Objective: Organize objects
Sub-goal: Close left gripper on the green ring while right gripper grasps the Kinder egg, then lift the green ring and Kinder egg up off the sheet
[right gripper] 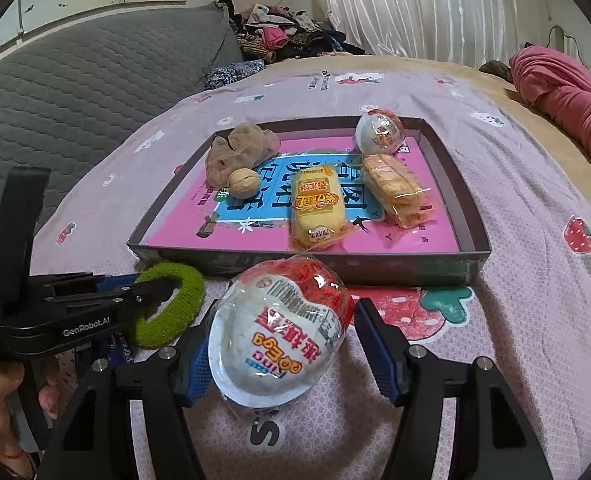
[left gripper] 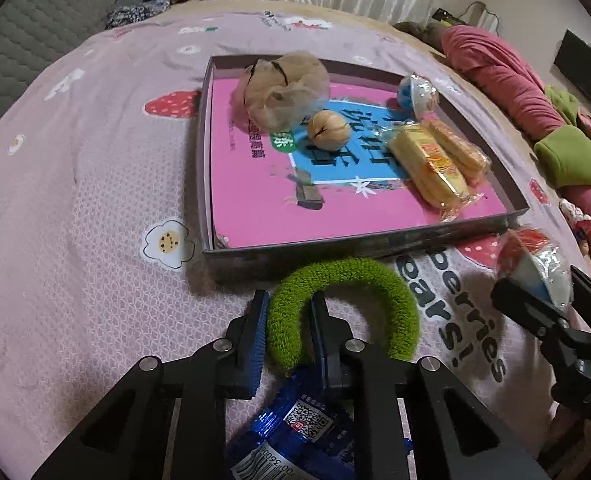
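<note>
A shallow box (left gripper: 375,240) (right gripper: 295,260) with a pink printed bottom lies on the bed. In it are a beige mesh scrunchie (left gripper: 283,88) (right gripper: 239,148), a walnut (left gripper: 328,129) (right gripper: 244,182), two wrapped snack cakes (left gripper: 435,160) (right gripper: 319,208) and a toy egg (left gripper: 417,94) (right gripper: 379,130). My left gripper (left gripper: 288,320) (right gripper: 151,292) is shut on a fuzzy green hair ring (left gripper: 359,292) (right gripper: 171,304) just in front of the box. My right gripper (right gripper: 281,344) (left gripper: 551,292) is shut on a wrapped red-and-white toy egg (right gripper: 283,328) (left gripper: 535,268), also before the box.
A blue snack packet (left gripper: 295,432) lies under the left gripper. The pink strawberry bedsheet (left gripper: 75,200) spreads all around. A pink and green garment (left gripper: 535,92) lies at the right, a grey headboard (right gripper: 75,92) at the left, and piled clothes (right gripper: 279,36) beyond.
</note>
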Available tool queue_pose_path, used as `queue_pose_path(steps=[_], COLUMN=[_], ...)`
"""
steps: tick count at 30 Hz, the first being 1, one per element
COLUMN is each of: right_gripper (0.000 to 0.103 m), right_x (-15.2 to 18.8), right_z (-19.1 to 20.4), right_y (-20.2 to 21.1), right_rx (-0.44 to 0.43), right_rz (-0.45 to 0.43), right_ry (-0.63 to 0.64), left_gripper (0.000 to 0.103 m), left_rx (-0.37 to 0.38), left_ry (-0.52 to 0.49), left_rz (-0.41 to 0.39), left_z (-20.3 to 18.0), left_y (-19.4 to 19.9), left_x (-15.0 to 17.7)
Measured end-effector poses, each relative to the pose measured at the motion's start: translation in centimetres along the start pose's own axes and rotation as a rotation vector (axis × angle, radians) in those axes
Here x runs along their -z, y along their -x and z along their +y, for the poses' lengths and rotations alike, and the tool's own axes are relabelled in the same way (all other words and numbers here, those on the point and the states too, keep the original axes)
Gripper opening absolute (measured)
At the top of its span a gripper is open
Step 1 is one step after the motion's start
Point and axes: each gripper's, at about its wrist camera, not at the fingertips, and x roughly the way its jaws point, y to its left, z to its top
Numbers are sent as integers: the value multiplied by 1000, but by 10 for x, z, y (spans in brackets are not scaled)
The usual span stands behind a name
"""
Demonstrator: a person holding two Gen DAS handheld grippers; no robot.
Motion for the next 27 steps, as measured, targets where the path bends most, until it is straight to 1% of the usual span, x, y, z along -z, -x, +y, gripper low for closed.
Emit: queue_pose_path(steps=[4,8,11,18,27], right_gripper=[65,65,65,65,65], right_x=[0,1,1,-2,-5], right_z=[-1,-2,-3,0,7], right_y=[-2,0,3,9,30], right_rx=[-2,-7,-8,-11,19], right_rz=[-2,-14,-26,-46,-84], right_ry=[-10,-19,-22,-17,16], left_gripper=[18,13,12,11,11], left_rx=[5,17,22,48,34], left_ry=[10,24,21,15,7], left_rz=[15,21,21,-15,-64], left_z=[4,7,6,0,-9], left_y=[-5,-7,-5,5,33], left_x=[-1,-2,-1,-2,-1])
